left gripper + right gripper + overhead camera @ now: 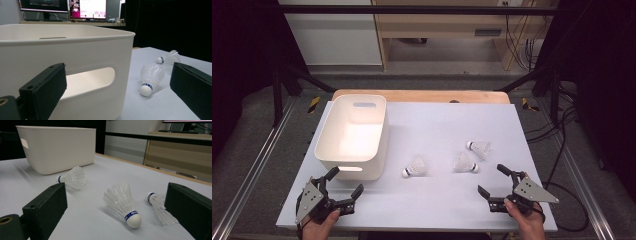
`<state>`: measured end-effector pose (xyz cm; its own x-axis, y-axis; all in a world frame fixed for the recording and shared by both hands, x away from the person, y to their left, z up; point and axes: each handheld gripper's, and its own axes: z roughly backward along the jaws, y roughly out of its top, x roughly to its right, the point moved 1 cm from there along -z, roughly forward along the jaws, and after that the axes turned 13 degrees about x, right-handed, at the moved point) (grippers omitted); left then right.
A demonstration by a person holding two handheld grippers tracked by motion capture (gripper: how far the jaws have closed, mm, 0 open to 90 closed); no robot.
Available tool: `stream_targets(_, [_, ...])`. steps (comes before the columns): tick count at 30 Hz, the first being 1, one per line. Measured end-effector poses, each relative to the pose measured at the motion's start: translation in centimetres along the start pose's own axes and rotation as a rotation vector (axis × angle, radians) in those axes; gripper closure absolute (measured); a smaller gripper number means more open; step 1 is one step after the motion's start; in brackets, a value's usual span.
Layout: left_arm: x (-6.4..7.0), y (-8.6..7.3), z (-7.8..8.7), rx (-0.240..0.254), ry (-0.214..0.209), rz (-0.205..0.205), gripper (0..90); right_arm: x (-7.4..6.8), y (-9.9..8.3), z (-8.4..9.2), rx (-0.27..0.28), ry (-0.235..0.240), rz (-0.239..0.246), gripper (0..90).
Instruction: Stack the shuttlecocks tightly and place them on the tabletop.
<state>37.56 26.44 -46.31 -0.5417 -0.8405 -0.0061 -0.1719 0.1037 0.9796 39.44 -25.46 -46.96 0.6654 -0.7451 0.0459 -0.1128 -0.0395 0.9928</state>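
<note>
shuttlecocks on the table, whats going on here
A person holds a claw in each hand at the near edge of the white table. The left claw and right claw are both open and hold nothing. Three shuttlecocks lie loose on the table: one just right of the white bin, and two more ahead of the right claw. The bin looks empty.

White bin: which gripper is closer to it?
Left. The left gripper sits just in front of the white bin, jaws open. The right gripper is across the table by the shuttlecocks.
</note>
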Motion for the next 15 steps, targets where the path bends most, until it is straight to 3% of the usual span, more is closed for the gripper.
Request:
stream_targets(3, [0.5, 0.1, 0.1, -0.008, 0.0, 0.004, 1.3, 0.1, 0.0, 0.3, 0.002, -0.005, -0.007, 4.7])
stream_targets(7, [1.7, 0.2, -0.1, -0.035, -0.04, -0.011, 1.7, 0.3, 0.0, 0.5, 0.004, -0.006, -0.002, 4.6])
stream_targets(10, [2.3, 0.1, -0.5, -0.048, -0.054, 0.0, 2.9, 0.3, 0.2, 0.5, 0.012, -0.009, 0.006, 4.5])
stream_targets(11, [3.6, 0.0, -1.3, -0.061, -0.089, -0.001, 2.9, 0.3, 0.2, 0.5, 0.008, -0.014, 0.009, 4.3])
stream_targets(15, [6.0, 0.3, -2.6, -0.102, -0.109, -0.024, 3.2, 0.2, 0.1, 0.4, -0.002, -0.019, 0.002, 4.2])
